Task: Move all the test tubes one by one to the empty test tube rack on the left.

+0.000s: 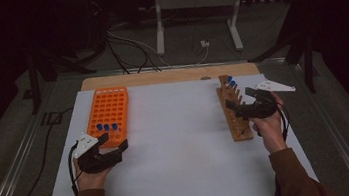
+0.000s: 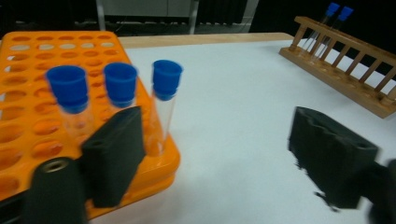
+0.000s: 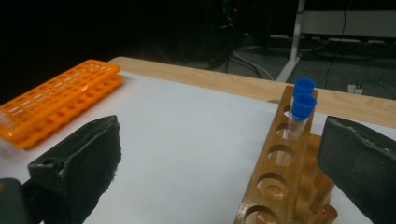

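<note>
White table (image 1: 178, 143) carries clear, blue-capped test tubes (image 2: 164, 105) upright in an orange plastic rack (image 1: 109, 113), light, slippery, fragile, best pinched below the cap; both hand-held grippers, left (image 1: 113, 150) and right (image 1: 237, 101), gape empty.

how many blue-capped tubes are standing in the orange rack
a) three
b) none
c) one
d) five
a: three blue-capped tubes stand side by side in the near row of the orange rack, seen in the left gripper view and the high view.
</note>
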